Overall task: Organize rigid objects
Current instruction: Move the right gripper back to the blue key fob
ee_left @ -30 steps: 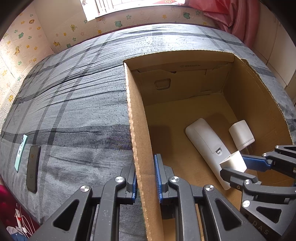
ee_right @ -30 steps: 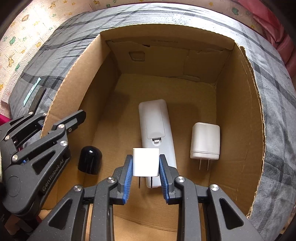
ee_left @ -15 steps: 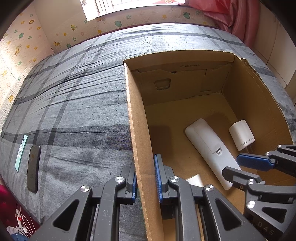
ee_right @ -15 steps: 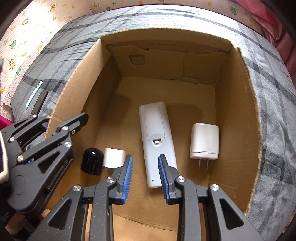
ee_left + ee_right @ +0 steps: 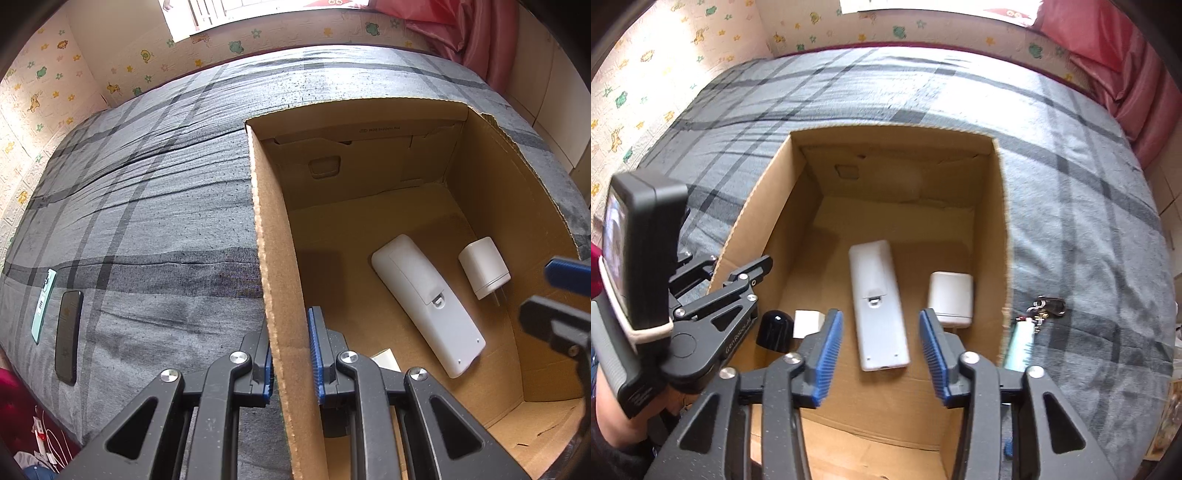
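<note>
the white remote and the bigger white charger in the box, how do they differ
The remote is long and slim; the charger is short and blocky. The remote shows a battery cover with a latch; the charger shows metal prongs in the left wrist view. Both are white, lying flat, apart, on the cardboard box floor.

Grey plaid bed [image 5: 1071, 192] carries cardboard box [image 5: 1003, 236], phone [image 5: 67, 336], keys [image 5: 1047, 306].

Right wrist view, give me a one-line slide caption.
Open right gripper above a cardboard box holding a white remote and charger.
</note>
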### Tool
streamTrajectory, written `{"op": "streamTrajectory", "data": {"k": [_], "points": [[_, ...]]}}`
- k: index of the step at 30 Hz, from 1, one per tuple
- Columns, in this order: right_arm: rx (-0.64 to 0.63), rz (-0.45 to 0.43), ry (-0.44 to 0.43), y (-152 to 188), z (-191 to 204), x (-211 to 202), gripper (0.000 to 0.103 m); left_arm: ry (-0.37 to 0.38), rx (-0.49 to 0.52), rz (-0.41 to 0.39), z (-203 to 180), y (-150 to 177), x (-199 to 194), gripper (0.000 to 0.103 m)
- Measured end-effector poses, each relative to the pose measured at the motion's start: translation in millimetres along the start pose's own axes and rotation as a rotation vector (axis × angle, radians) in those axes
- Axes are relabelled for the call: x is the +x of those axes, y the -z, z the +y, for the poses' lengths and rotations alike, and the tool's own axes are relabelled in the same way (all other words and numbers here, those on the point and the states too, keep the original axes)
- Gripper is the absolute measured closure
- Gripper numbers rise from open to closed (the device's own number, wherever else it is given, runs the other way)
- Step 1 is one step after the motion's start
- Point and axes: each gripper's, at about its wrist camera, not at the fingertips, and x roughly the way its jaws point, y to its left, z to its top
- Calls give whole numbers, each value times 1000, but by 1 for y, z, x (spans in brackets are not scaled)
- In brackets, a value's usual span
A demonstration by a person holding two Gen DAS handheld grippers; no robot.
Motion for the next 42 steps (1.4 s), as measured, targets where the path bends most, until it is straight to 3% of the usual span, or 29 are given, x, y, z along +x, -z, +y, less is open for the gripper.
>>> {"op": "streamTrajectory", "data": {"k": [2,6,13,22,30,42], "points": [[2,-8,10,1,-5,-6,51,2,-1,0,0,0,0,86],[15,-37,46,6,-18,-23,30,1,0,0,0,0,0,86],[71,-73,95,16,-55,-45,6,4,-2,-1,2,0,-1,86],[147,-73,147,42,-100,-51,4,2,1,-1,2,-1,-1,86],[201,-12,206,79,-131,-30,4,0,3,-1,2,0,-1,86],[255,56,219,116,-142,11,4,-6,8,-3,0,1,-1,86]]}}
